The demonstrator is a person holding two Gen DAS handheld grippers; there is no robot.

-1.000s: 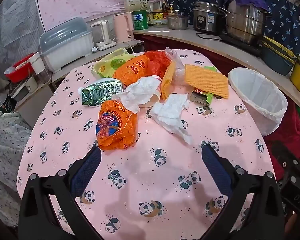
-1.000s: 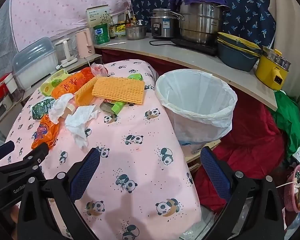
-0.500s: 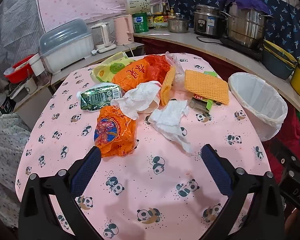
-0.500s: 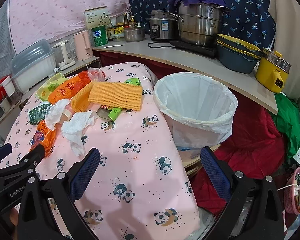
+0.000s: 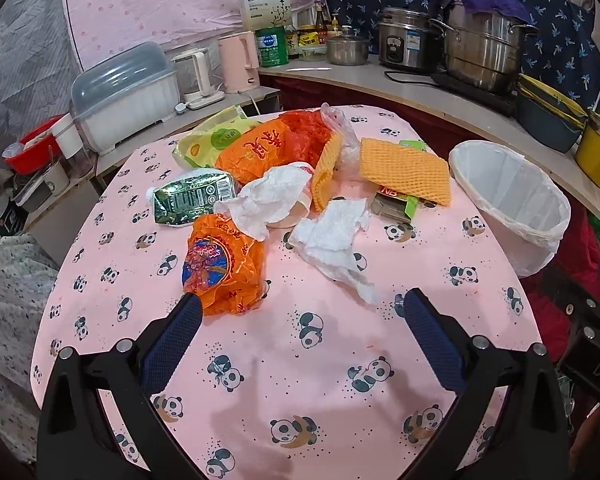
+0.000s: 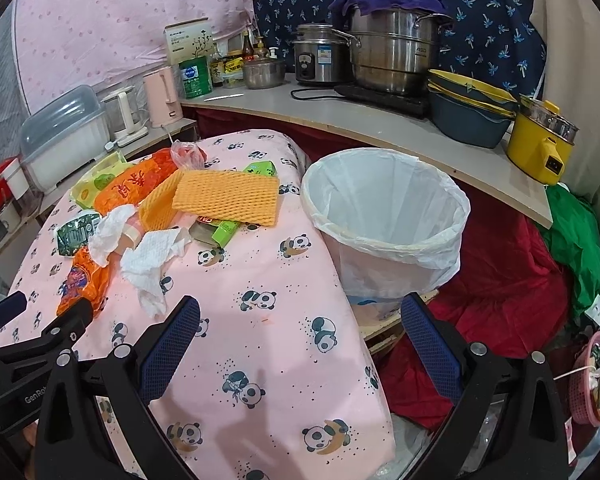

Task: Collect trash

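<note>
A heap of trash lies on the pink panda tablecloth [image 5: 320,364]: an orange wrapper [image 5: 224,266], crumpled white tissues [image 5: 334,246], a green foil packet [image 5: 190,198], an orange bag [image 5: 268,148] and an orange foam net [image 5: 404,170]. A white-lined bin [image 5: 512,204] stands at the table's right edge; it also shows in the right wrist view [image 6: 388,220]. My left gripper [image 5: 300,336] is open and empty, just short of the orange wrapper. My right gripper [image 6: 296,340] is open and empty, near the table's right edge before the bin.
A counter [image 6: 380,120] with steel pots, a rice cooker and a yellow pot runs behind the bin. A plastic dish box [image 5: 124,92] and kettles stand far left. Red and green cloth [image 6: 512,280] lies on the floor right of the bin.
Both grippers have drawn back and risen a little, so the trash heap and bin sit slightly farther off. Nothing on the table has moved. Both stay open.
</note>
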